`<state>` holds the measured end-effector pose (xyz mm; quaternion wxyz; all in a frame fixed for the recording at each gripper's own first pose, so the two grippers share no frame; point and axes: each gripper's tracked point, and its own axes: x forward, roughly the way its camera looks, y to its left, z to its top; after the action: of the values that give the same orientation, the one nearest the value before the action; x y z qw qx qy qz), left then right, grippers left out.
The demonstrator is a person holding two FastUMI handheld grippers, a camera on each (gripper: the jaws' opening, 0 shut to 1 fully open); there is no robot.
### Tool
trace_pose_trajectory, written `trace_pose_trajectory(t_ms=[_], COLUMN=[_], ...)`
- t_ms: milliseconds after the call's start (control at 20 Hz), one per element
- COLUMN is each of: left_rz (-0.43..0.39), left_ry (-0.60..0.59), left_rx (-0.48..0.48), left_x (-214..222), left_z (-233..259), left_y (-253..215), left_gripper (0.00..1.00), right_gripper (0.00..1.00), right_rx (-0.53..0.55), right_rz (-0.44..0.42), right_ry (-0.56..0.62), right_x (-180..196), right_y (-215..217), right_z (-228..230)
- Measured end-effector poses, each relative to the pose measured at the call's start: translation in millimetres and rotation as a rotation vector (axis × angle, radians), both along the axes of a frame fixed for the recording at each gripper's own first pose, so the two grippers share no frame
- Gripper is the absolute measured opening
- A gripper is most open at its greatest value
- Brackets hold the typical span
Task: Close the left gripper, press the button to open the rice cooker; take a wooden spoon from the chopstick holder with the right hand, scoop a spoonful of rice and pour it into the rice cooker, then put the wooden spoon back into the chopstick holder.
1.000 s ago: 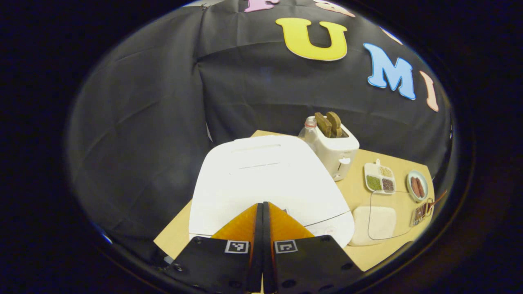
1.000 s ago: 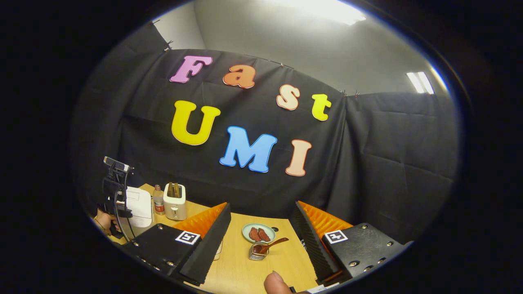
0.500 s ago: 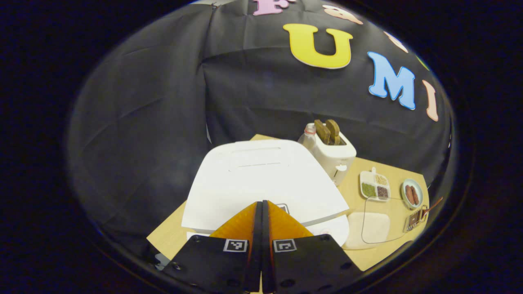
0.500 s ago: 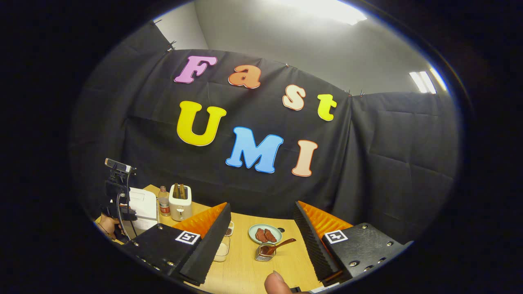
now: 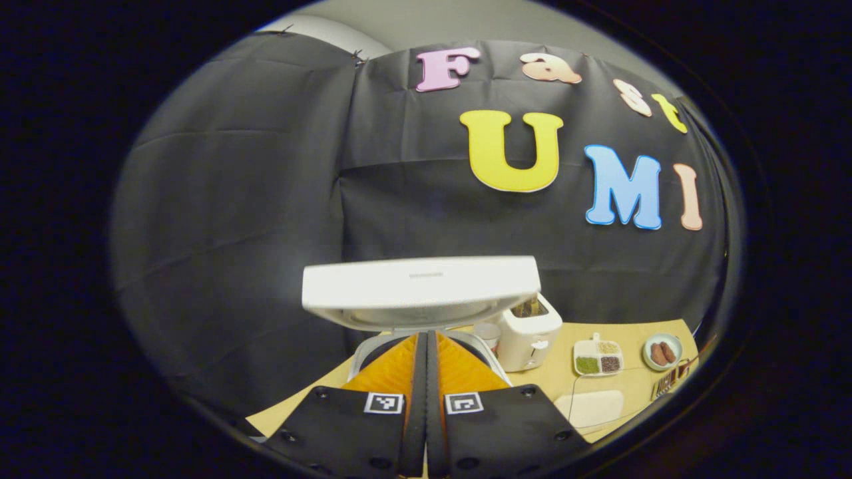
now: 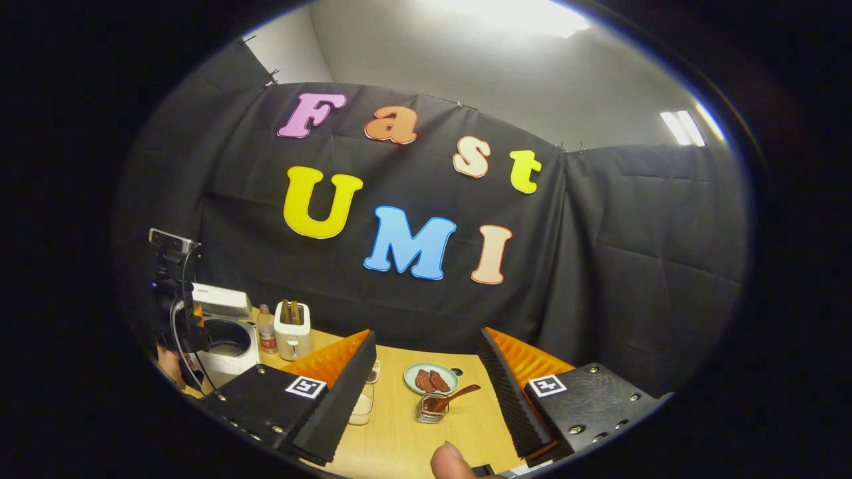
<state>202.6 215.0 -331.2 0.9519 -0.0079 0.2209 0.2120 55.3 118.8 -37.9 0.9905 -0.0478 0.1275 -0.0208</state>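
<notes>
Now white rice cooker (image 5: 421, 293) stands lid-up beyond clenched left gripper (image 5: 426, 346). Released right gripper (image 6: 426, 359) faces light, rigid brown wooden spoon (image 6: 452, 398) in metal chopstick holder (image 6: 431, 411); pinch its handle.

Bare table (image 6: 399, 432) lies open before the chopstick holder (image 6: 430, 409); a plate (image 6: 430, 378) stands just behind.

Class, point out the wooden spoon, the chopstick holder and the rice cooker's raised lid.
wooden spoon (image 6: 460, 394), right gripper view, on its handle.
chopstick holder (image 6: 429, 414), right gripper view, on its front wall.
rice cooker lid (image 5: 419, 283), left gripper view, on its front edge.
</notes>
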Motion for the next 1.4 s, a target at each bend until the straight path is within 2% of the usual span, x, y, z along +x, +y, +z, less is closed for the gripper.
trace_pose_trajectory(t_ms=[50, 100, 300, 400, 450, 850, 900, 1150, 1400], left_rz=[0.002, -0.002, -0.021, -0.023, -0.023, -0.009, -0.009, -0.022, -0.001], left_ry=[-0.001, -0.007, -0.025, -0.037, -0.045, -0.095, -0.106, -0.141, -0.139], left_rx=[0.0, 0.001, 0.015, -0.003, -0.009, -0.027, -0.017, 0.055, 0.138], left_x=[-6.3, -10.9, -27.9, -40.8, -46.2, -94.2, -100.5, -134.5, -181.9], left_z=[5.7, 12.8, 30.4, 39.6, 44.3, 102.3, 112.6, 158.2, 187.3], left_y=[-0.2, -0.5, -1.1, -3.5, -5.3, -41.3, -51.4, -115.4, -166.7], left_gripper=[0.09, 0.07, 0.09, 0.07, 0.09, 0.1, 0.05, 0.51, 0.8], right_gripper=[0.95, 0.95, 0.95, 0.95, 0.95, 0.95, 0.95, 0.95, 0.94], right_rx=[0.0, 0.0, 0.007, 0.009, 0.014, 0.093, 0.092, 0.163, 0.322], right_rz=[-0.004, -0.008, -0.04, -0.057, -0.06, -0.034, -0.021, 0.031, 0.058], right_ry=[-0.004, -0.005, -0.009, 0.002, 0.01, 0.06, 0.064, 0.12, 0.214], right_x=[-2.0, -3.3, -3.7, -0.5, 1.6, 47.4, 55.9, 90.1, 122.9], right_y=[-2.7, -4.7, -19.3, -31.1, -36.1, -90.9, -97.8, -129.3, -146.0], right_z=[0.7, 1.1, -5.0, -14.6, -21.6, -85.1, -94.4, -164.4, -252.0])
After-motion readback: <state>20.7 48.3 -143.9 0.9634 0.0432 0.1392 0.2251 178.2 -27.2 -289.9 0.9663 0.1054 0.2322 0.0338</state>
